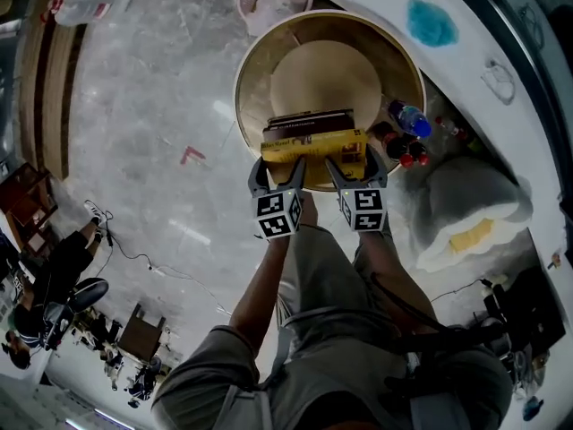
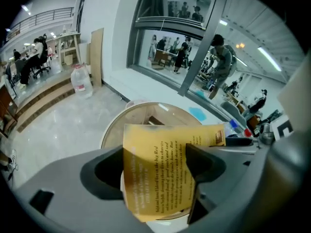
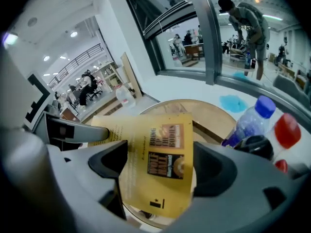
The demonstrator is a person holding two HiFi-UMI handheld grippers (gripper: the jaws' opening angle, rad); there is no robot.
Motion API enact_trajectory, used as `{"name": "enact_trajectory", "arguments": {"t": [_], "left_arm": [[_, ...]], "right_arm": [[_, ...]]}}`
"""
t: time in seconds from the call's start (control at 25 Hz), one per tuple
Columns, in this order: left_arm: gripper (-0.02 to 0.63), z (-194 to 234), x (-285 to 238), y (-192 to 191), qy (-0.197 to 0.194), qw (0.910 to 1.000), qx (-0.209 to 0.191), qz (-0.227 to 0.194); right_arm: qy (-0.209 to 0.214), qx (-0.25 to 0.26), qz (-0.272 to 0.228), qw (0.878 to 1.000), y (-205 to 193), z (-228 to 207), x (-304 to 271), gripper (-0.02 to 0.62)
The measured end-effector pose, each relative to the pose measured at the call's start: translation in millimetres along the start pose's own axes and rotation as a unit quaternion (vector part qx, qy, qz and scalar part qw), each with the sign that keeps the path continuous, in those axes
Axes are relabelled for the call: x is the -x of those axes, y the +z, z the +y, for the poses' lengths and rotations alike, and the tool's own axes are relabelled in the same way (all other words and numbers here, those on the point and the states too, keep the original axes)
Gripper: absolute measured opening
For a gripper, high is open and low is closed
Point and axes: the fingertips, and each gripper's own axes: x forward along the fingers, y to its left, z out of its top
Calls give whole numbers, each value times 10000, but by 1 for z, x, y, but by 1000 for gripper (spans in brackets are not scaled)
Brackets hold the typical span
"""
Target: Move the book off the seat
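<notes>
The yellow paperback book sits at the near rim of the round wooden bowl seat. The left gripper clamps its left end and the right gripper its right end. Just behind it, a dark flat book lies in the seat. Clear plastic bottles stand right of the seat. A large clear plastic water jug is on the floor, far left.

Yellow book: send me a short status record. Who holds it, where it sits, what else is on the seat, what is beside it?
item: yellow book
held by: left gripper and right gripper, jaws shut on it
position: over the near rim of the seat; whether it is clear of it, cannot tell
also on seat: dark book, just beyond
beside seat: bottles, on its right
</notes>
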Motion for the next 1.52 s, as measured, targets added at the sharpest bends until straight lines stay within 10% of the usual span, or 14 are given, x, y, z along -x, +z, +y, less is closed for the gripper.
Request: {"name": "enact_trajectory", "arguments": {"t": [0.76,0.96,1.36,1.52], "left_arm": [[396,28,-51,-21,-378,9991,207,-39],[396,23,-31,-2,281,9976,-397,-487],[394,-56,115,151,351,9640,-910,-2474],[394,-84,192,212,216,9376,-1359,-3192]], "right_arm": [[38,-13,-247,9997,-21,0,-46,408],[-515,673,-568,9948,3,1,-28,408],[-476,832,-2079,9734,167,16,95,407],[-234,1078,-2813,9533,254,47,161,407]]}}
